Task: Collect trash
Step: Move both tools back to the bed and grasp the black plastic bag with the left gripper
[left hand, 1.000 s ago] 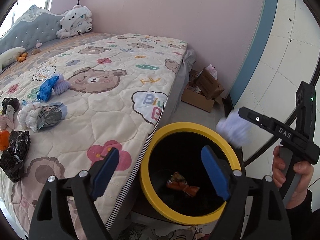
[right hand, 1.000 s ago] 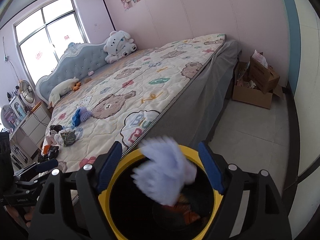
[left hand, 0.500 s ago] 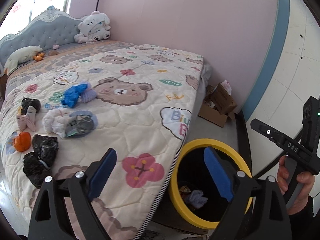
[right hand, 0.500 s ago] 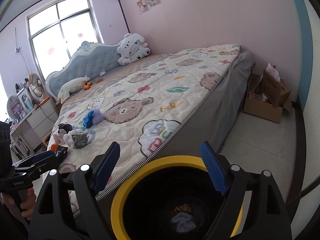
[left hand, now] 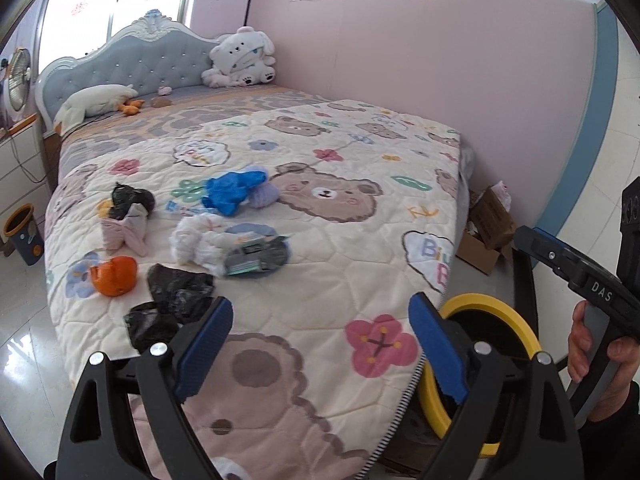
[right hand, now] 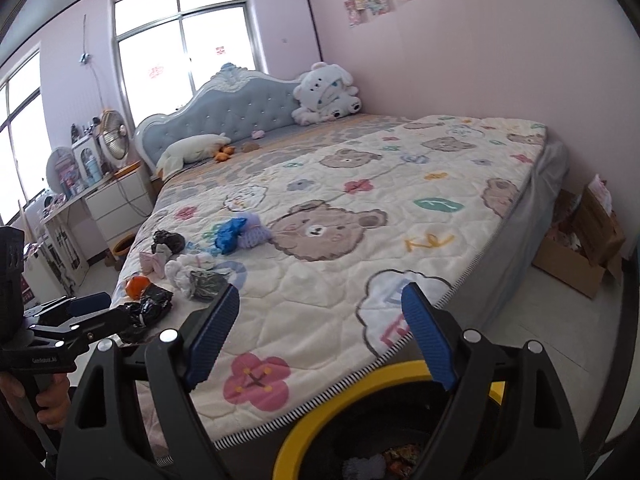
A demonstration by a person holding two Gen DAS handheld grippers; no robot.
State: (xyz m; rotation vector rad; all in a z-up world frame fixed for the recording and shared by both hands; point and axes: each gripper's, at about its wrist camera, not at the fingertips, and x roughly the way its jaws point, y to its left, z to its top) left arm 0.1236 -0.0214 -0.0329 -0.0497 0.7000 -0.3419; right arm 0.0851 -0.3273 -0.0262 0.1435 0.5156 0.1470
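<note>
Now both grippers point over the bed [left hand: 320, 216], because that is where the trash lies. Left of the left gripper [left hand: 320, 354], and just ahead of its left jaw, sits a crumpled black bag [left hand: 176, 292]. Beyond it lie an orange ball [left hand: 116, 276], a pink wrapper [left hand: 124, 232], a white wad [left hand: 200, 240] and a blue bag [left hand: 234, 192], all in one bunch and easy to pick in turn. The left gripper's jaws are spread wide with nothing between them. The right gripper [right hand: 320, 340] is spread wide too and holds nothing. Right of the left gripper's jaws, and just below the right gripper, stands the yellow-rimmed bin [right hand: 384, 380], tight against the bed edge so a drop is short. Some trash [right hand: 364, 466] is already inside.
</note>
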